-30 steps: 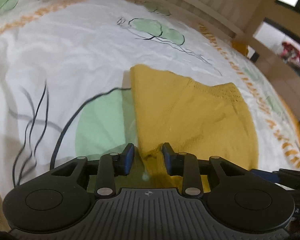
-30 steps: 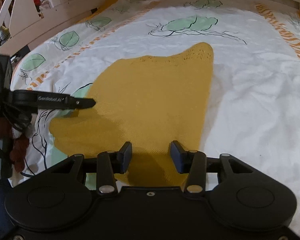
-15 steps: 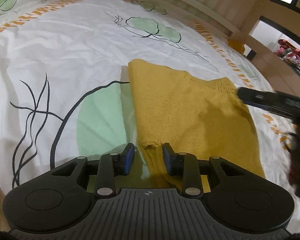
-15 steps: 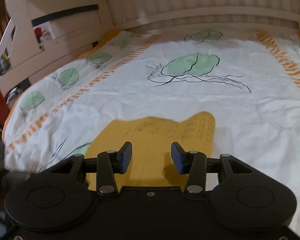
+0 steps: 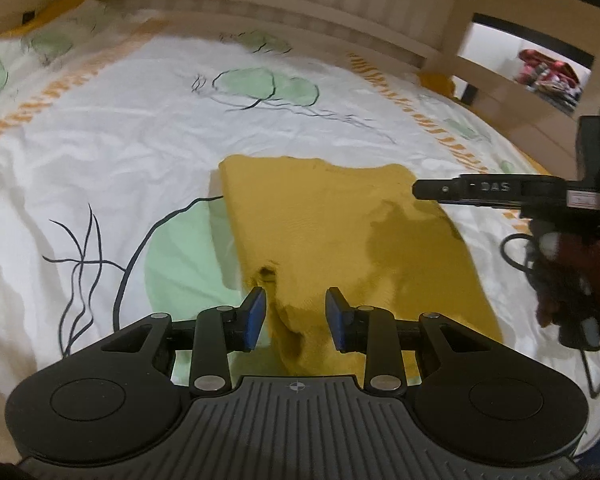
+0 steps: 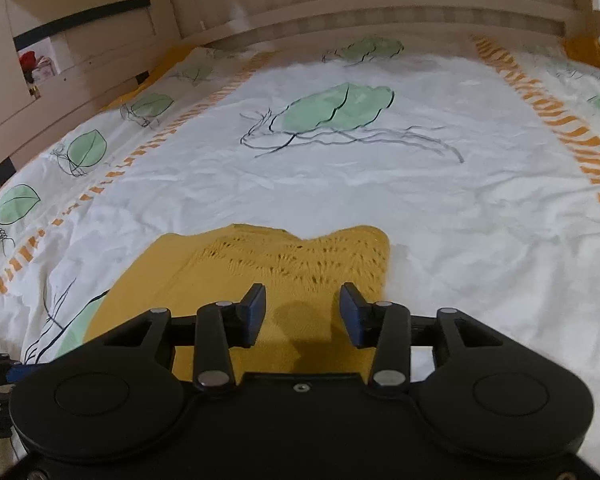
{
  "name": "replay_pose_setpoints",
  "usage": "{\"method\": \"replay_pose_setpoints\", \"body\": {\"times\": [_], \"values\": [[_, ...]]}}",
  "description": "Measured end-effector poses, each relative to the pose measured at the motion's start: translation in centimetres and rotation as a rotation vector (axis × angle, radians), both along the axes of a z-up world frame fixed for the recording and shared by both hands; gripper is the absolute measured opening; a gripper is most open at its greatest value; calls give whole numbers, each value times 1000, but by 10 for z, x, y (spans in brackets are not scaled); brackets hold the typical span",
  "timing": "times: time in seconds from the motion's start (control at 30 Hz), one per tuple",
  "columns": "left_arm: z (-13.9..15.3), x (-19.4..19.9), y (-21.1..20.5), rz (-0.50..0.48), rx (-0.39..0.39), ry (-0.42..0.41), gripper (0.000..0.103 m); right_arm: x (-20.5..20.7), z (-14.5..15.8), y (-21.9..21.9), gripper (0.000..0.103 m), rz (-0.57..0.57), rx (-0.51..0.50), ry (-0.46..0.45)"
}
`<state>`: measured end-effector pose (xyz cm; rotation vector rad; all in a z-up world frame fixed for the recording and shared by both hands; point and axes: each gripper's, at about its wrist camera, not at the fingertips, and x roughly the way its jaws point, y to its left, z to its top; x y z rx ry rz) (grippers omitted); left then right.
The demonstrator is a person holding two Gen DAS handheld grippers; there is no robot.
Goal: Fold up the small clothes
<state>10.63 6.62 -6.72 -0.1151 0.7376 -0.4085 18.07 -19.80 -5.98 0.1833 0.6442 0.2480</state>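
A small mustard-yellow knitted garment (image 5: 340, 232) lies flat on the bed sheet (image 5: 120, 128), folded with a straight left edge. My left gripper (image 5: 296, 312) is open and empty, low over the garment's near left corner, where a bunched sleeve end shows. My right gripper (image 6: 302, 310) is open and empty above the garment's far part (image 6: 300, 260) with its lacy knit band. The right gripper also shows in the left wrist view (image 5: 512, 192), hovering over the garment's right far corner.
The white sheet (image 6: 420, 184) has green leaf prints and orange striped bands. A wooden headboard (image 6: 380, 4) runs along the far side. Shelves (image 6: 40, 64) stand at the left, and a wooden bed frame (image 5: 500, 76) at the right.
Both grippers have lifted and pulled back from the garment, staying open. The right gripper has swung forward toward the garment's far end and now appears in the left wrist view.
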Motion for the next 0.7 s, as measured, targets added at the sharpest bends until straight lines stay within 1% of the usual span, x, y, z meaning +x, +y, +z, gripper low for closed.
{"method": "replay_pose_setpoints", "body": {"times": [0.07, 0.13, 0.23, 0.3, 0.37, 0.5, 0.6, 0.7], "values": [[1, -4, 2, -3, -21, 13, 32, -19, 6, 6, 54, 39, -9, -21], [-1, -5, 3, -21, -54, 45, 32, -42, 9, 14, 54, 76, -45, -38], [-5, -3, 1, -42, -66, 72, 32, -68, 9, 24, 54, 125, -84, -30], [-7, -3, 2, -32, -85, 88, 32, -82, 7, 31, 54, 164, -134, -25], [-8, -1, 4, -23, -114, 105, 32, -95, 4, 40, 53, 213, -207, -23], [-9, 1, 5, -37, -134, 109, 32, -107, -6, 57, 53, 297, -339, -18], [-12, 4, 2, -75, -136, 129, 32, -112, -12, 67, 53, 330, -404, -26], [-15, 5, 2, -93, -146, 141, 32, -117, -15, 76, 53, 375, -475, -47]]}}
